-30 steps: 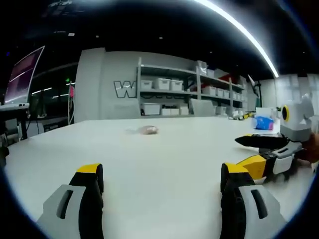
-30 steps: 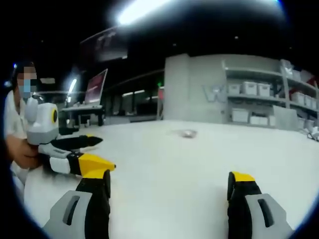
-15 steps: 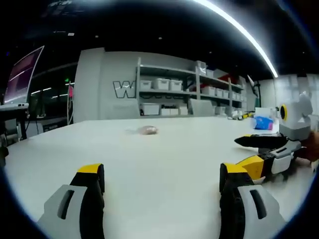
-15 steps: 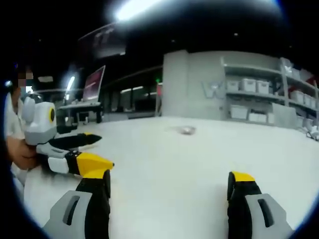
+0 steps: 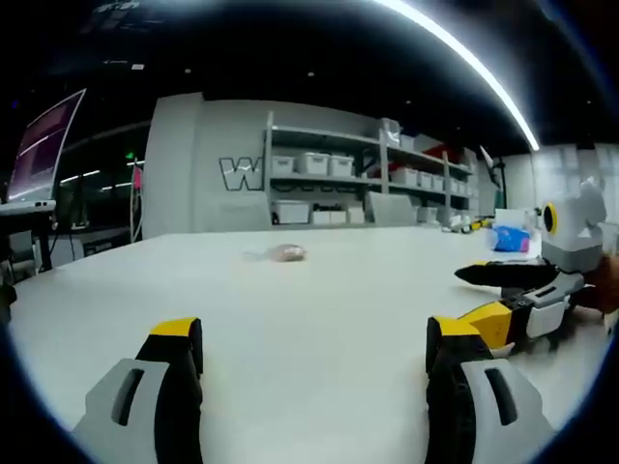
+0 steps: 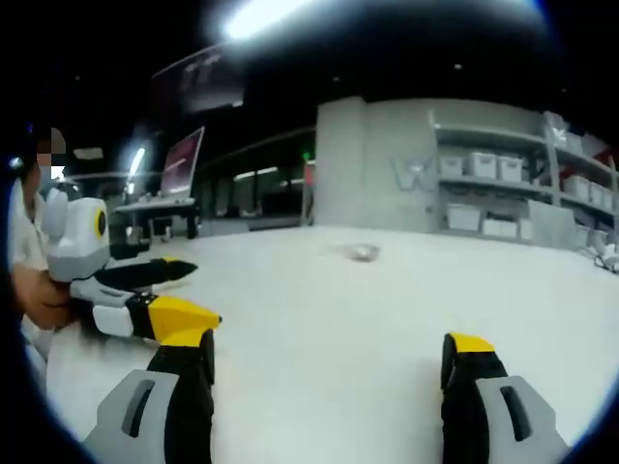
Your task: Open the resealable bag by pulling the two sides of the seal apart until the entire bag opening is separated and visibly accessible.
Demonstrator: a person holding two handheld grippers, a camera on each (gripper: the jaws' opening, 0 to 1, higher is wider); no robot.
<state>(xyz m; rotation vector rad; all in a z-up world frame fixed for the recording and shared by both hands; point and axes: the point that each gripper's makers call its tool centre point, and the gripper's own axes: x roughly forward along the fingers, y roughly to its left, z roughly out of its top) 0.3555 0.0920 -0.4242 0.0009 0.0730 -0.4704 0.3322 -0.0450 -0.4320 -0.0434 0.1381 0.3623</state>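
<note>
Nothing on the bench has moved since the earlier frames; only the right gripper view has tipped a little, so its own camera shifted while the left gripper view holds as it was. The resealable bag [image 5: 286,252] lies flat and small, far out on the white bench [image 5: 319,319], a pale clear pouch with something brownish inside, and it also appears in the right gripper view [image 6: 364,253] at the same far remove. Its seal is too small to read, so whether it is shut cannot be told; judged from the distance, no pull on it has begun. It sits alone in the middle of the surface, probably laid there so both tools can come at it from either side. The left tool [image 5: 314,353] is held low over the near bench with its 2 jaws wide apart and nothing between them, pointing roughly toward the bag. The right tool [image 6: 329,362] is likewise spread wide and empty, level with the surface. Each tool shows at the edge of the other's view, so the 2 are side by side, well apart. A person's hand [image 6: 44,300] grips the left tool's body. Shelves with white bins [image 5: 338,164] stand beyond the bench.
</note>
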